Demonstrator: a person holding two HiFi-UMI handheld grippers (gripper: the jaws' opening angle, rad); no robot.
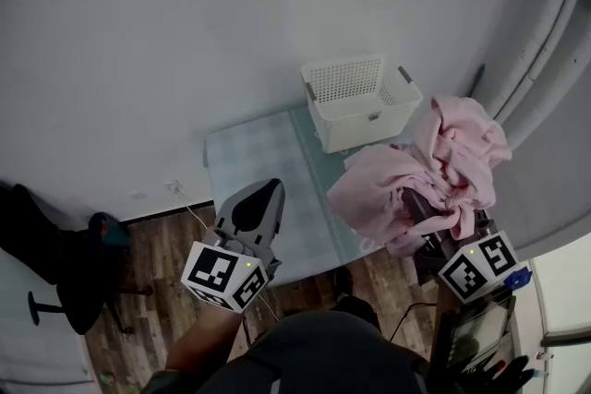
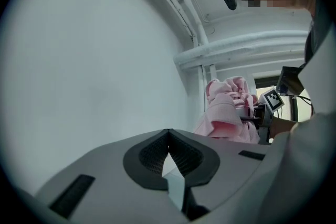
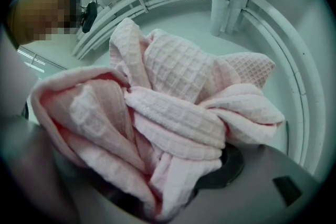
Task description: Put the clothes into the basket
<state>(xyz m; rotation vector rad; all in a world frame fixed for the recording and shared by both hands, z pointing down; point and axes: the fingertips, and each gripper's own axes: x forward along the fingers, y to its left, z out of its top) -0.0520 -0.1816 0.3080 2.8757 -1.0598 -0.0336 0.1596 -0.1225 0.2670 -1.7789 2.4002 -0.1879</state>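
Holding: right gripper, jaws clamped on bunched pink clothes draped over its tips. Left gripper, jaws together, empty, well apart from the bundle. White basket just ahead of the right gripper's load.

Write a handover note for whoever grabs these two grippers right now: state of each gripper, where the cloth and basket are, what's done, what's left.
Left gripper: shut, nothing in it.
Right gripper: shut on the bunched pink cloth, held in the air just to the near right of the basket.
Basket: white, upright at the far end of the table; it looks empty.
Done: cloth picked up.
Left: carry it over the basket and drop it in.
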